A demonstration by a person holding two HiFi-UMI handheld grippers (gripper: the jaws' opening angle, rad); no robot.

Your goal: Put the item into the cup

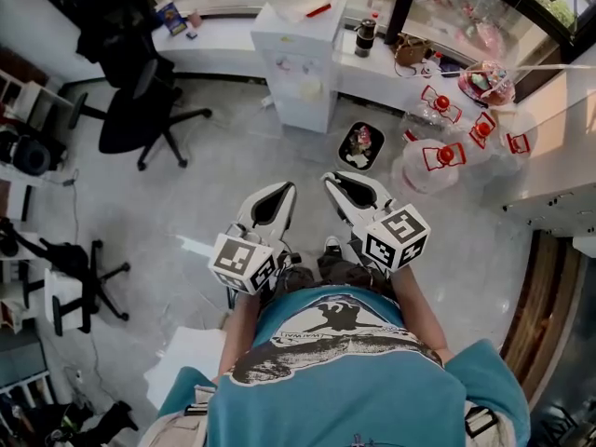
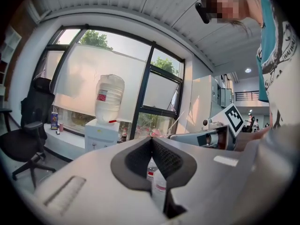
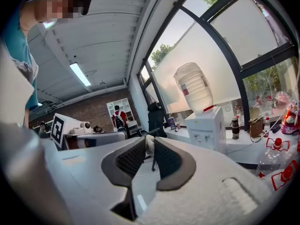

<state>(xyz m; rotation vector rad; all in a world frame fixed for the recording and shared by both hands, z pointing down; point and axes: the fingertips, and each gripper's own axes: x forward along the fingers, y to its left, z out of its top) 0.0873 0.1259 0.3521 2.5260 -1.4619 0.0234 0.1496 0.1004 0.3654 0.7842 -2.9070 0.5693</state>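
Both grippers are held side by side in front of the person's chest, above the grey floor, pointing toward the window wall. My left gripper is shut, its dark pads meeting at the tip with nothing between them. My right gripper stands open by a narrow slit between its pads, which hold nothing. No item is in either gripper. A dark flask stands on the white counter by the window; I cannot tell whether it is the cup.
A white water dispenser stands straight ahead. Several clear jugs with red caps sit on the floor at the right. A black bin lies in front of them. A black office chair stands at the left.
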